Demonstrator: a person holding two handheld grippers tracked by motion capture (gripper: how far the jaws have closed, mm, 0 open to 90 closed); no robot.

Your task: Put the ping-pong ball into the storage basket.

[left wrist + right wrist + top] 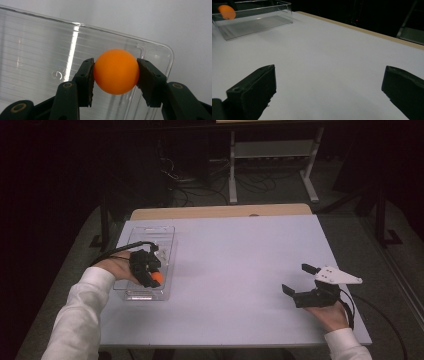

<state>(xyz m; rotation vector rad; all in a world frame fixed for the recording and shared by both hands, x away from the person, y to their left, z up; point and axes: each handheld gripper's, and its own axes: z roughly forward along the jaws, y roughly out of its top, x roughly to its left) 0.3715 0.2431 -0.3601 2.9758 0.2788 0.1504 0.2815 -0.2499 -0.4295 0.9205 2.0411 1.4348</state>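
An orange ball [116, 71] sits squeezed between the two black pads of my left gripper [115, 75], which is shut on it. The ball [157, 278] hangs over the near part of a clear plastic tray [167, 236] at the table's left. In the high view my left gripper [156, 277] points down into that tray. Far to the right, my right gripper [296, 279] rests low over the white table with its jaws wide apart and nothing between them. From the right gripper view [329, 82], the ball [227, 12] and the tray [262, 22] show at the far upper left.
A white sheet [230, 270] covers the table, with a wooden strip [220, 211] along the far edge. Behind the table stand a metal frame [272, 150] and loose cables on a dark floor.
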